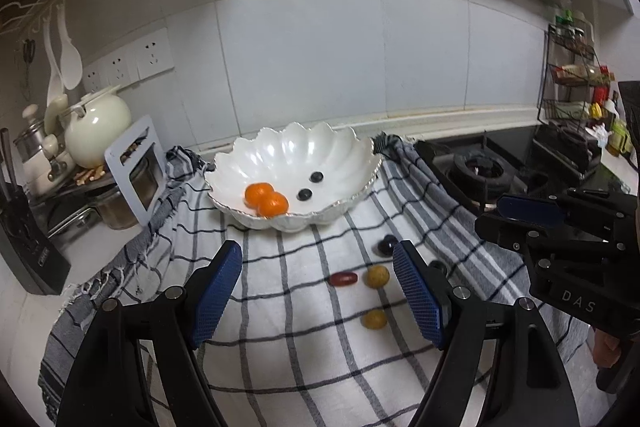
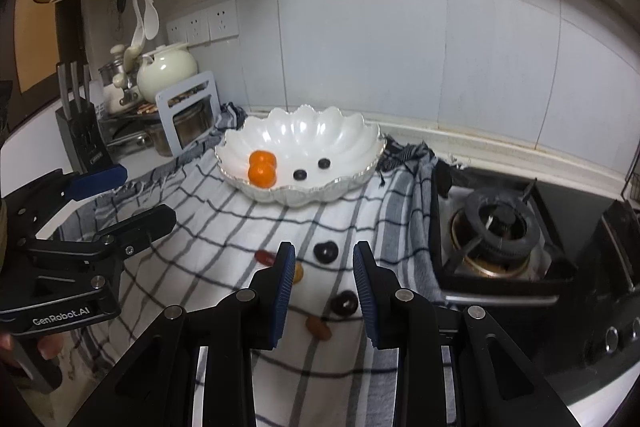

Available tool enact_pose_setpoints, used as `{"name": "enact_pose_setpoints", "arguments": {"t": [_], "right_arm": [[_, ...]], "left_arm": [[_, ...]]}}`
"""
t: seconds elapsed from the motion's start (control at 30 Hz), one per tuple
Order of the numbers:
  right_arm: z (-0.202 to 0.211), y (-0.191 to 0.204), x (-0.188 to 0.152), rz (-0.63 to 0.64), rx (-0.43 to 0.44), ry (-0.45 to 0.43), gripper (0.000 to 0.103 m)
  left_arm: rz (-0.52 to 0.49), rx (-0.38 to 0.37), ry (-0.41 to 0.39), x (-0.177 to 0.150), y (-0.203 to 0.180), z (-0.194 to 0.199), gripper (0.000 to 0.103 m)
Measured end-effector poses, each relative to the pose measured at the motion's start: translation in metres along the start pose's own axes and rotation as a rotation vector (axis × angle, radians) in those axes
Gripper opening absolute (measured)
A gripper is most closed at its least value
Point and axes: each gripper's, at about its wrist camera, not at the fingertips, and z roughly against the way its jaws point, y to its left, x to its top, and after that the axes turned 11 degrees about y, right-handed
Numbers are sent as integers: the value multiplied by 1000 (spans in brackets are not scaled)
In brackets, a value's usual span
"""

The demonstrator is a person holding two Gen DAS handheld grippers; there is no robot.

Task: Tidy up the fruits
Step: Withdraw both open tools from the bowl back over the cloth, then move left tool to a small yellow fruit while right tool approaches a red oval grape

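A white scalloped bowl (image 1: 336,151) (image 2: 340,131) stands at the back of a checked cloth (image 1: 280,307) and holds two oranges (image 1: 266,201) (image 2: 262,169) and two small dark fruits (image 1: 305,194) (image 2: 300,175). Loose on the cloth lie a red date (image 1: 343,279), two yellow-brown round fruits (image 1: 376,275), and dark fruits (image 2: 326,251) (image 2: 345,302). My left gripper (image 1: 318,259) is open and empty above the cloth. My right gripper (image 2: 324,259) is open and empty, with one dark fruit between its fingertips and another by its right finger.
A gas stove (image 2: 496,227) lies right of the cloth. At the left stand a cream teapot (image 1: 98,127), pots, a white frame (image 1: 136,167) and a knife block (image 2: 82,131). A spice rack (image 1: 572,79) stands at the far right. A tiled wall is behind.
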Motion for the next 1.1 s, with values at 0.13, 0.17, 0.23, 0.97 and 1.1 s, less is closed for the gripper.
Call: {"name": "enact_pose_setpoints", "arguments": {"t": [0.13, 0.17, 0.23, 0.97, 1.1], "right_arm": [[-8, 4, -11, -4, 16, 42, 32], [-11, 5, -14, -7, 20, 53, 32], [-17, 7, -20, -12, 30, 77, 32], [-75, 6, -48, -11, 13, 227, 32], [-84, 3, -49, -1, 7, 235, 32]], "left_arm": [[-25, -10, 38, -9, -2, -9, 78], [-30, -24, 51, -12, -3, -12, 78], [-37, -27, 67, -16, -3, -17, 78], [-135, -116, 205, -45, -23, -80, 74], [-135, -131, 227, -47, -25, -92, 73]]}}
